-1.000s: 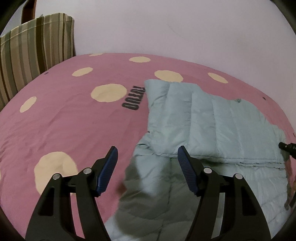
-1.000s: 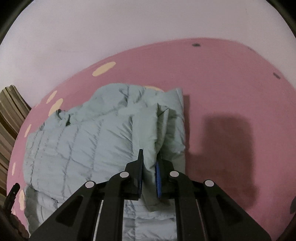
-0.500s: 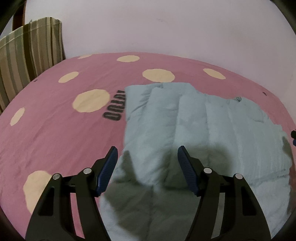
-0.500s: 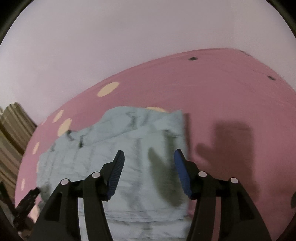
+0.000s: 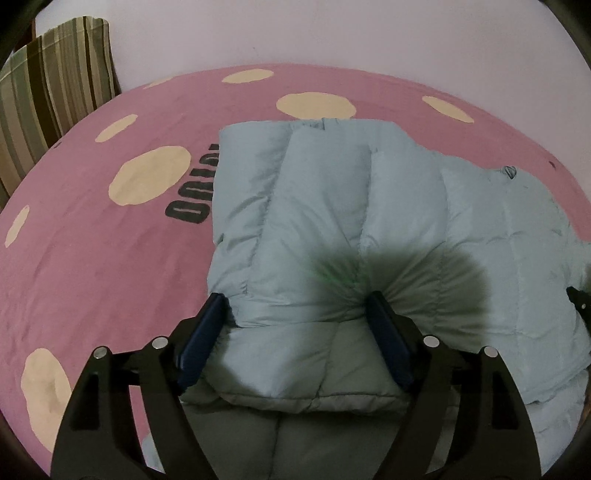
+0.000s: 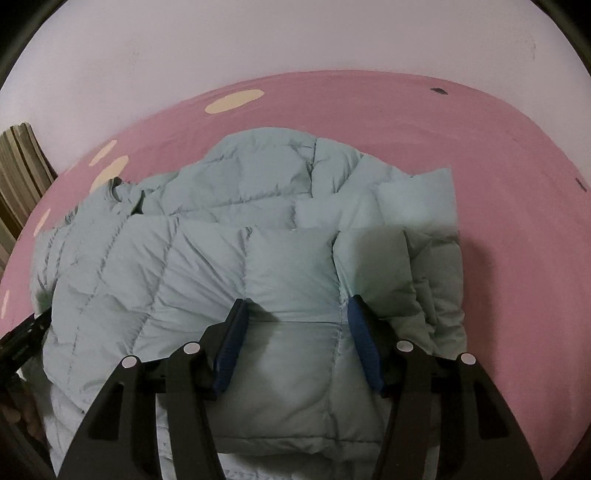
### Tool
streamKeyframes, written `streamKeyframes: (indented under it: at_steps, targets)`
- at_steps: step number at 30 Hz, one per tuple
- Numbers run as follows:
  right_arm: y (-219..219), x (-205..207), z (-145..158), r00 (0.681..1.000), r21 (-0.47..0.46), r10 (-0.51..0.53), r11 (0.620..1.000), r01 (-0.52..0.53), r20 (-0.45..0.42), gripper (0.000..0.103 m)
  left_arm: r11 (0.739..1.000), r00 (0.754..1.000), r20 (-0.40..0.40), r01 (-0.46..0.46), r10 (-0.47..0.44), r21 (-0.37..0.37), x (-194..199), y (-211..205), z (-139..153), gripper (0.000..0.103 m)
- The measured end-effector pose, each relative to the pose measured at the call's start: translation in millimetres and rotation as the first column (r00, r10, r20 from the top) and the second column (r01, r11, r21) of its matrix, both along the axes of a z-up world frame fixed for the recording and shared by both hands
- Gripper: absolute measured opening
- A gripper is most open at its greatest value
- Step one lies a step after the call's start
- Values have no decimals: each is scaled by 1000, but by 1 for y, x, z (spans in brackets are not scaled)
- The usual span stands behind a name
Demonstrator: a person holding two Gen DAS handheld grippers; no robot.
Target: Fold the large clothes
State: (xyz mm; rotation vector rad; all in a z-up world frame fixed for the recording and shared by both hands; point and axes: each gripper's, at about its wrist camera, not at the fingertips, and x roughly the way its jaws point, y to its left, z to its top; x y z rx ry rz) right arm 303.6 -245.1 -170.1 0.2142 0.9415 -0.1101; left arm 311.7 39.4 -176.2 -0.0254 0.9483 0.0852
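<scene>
Looking down from the left wrist at a pale blue quilted jacket point(image 5: 332, 184), lying on a pink bedsheet point(image 5: 92, 258) with cream spots. Seeing it folded over itself, with a thick doubled edge at the near side. Covering part of some dark printed letters point(image 5: 188, 210) on the sheet with its left border. Standing a striped pillow point(image 5: 55, 92) at the far left, against a pale wall point(image 5: 332, 33).

Holding the left gripper point(image 5: 295, 299) low over the near fold and pointing it steeply down. Having just been opening its jaws, and now keeping them wide and released. Straddling one padded panel of the jacket with the blue pads point(image 5: 199, 350), the left pad sitting at the jacket's left border. Touching or sinking a little into the soft cloth at the tips, but not pinching it. Throwing a dark shadow on the cloth just beyond the fingers.

Looking down from the right wrist at the same jacket point(image 6: 184, 258), bulging in wrinkled folds, with the bedsheet point(image 6: 443, 129) bare to the right and beyond. Holding the right gripper point(image 6: 297, 301) over the near fold close to the jacket's right border. Having just been opening these jaws too, and now keeping them apart and released. Framing one quilted panel between the blue pads point(image 6: 229, 347) without clamping it. Showing the pillow point(image 6: 18, 166) again at the left edge of this view.
</scene>
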Motion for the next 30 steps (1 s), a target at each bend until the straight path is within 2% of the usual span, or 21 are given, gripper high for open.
streamKeyframes:
  at_steps: [3,6,8,11,15,17,19,23,27,30]
  targets:
    - [-1,-7,17,1000,8,-18,1000,18,20,56,1000,1000,6,-15,15,16,-8,2,16,79]
    - [4,-11,41,996,-9,-10,1000,10,88,56,999,997,73,-34,35,-24,-14,3,39,79]
    - [8,-4,48,995,0,4,1000,-4,96,56,999,994,100,-31,35,-36,-9,-2,48,80]
    - [15,13,43,997,4,17,1000,-17,79,56,1000,997,74,-10,12,-29,7,-14,42,80]
    - [23,31,18,999,-4,32,999,-32,16,56,1000,1000,-1,-8,8,11,28,-21,7,83]
    - [24,37,2,999,1,40,999,-40,-22,56,1000,1000,-9,-5,5,26,32,-22,-1,86]
    - [24,38,-8,999,3,42,999,-42,-15,57,999,1000,-13,-3,3,32,33,-23,-3,87]
    - [27,32,4,999,-17,40,999,-40,8,56,999,1000,2,-11,11,33,25,-19,10,86]
    - [23,-1,26,997,6,32,999,-33,73,56,1000,998,51,-22,22,-4,-4,-10,29,86]
    - [26,-20,27,996,13,43,999,-45,81,56,999,998,55,-33,33,-9,-22,-5,25,86]
